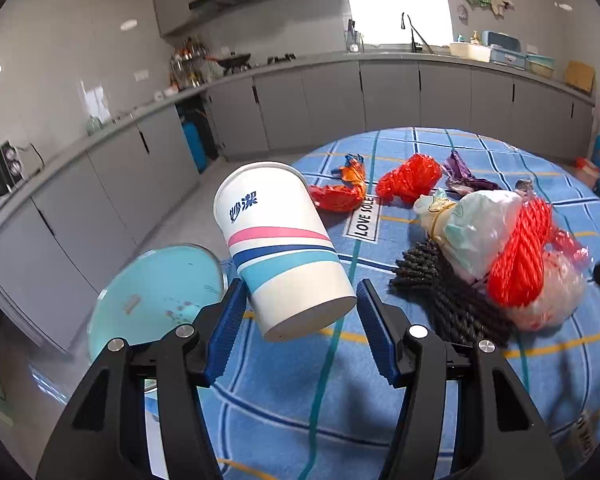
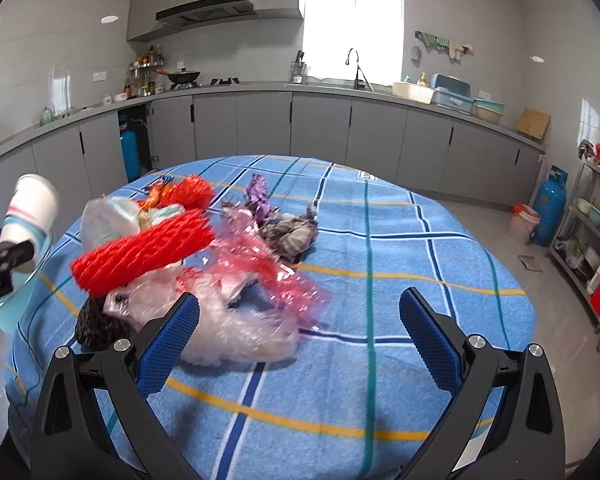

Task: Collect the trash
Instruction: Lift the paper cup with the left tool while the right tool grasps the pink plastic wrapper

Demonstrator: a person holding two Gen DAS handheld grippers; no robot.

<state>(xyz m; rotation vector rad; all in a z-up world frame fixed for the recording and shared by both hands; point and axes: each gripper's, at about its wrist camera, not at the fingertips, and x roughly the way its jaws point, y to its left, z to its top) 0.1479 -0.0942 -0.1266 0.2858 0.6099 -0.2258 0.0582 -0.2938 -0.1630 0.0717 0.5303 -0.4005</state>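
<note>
My left gripper (image 1: 300, 300) has its jaws open around the base of a white paper cup (image 1: 278, 244) with pink and blue stripes; the cup is tilted and off the table, and I cannot tell whether the pads touch it. The cup also shows in the right wrist view (image 2: 32, 208). Trash lies on the blue checked tablecloth (image 1: 300, 400): a red net roll (image 2: 144, 252), clear and pink plastic wrap (image 2: 236, 320), a white bag (image 1: 476, 224), dark rope (image 1: 448, 292), red wrappers (image 1: 410, 178). My right gripper (image 2: 300, 312) is open and empty, just right of the plastic wrap.
A light blue bin (image 1: 156, 304) stands beside the table's left edge, below the cup. Purple wrapper (image 2: 260, 196) and grey scraps (image 2: 296, 232) lie mid-table. Kitchen counters (image 2: 300, 92) run along the far walls. A blue gas cylinder (image 2: 550, 208) and a metal shelf (image 2: 596, 240) stand at right.
</note>
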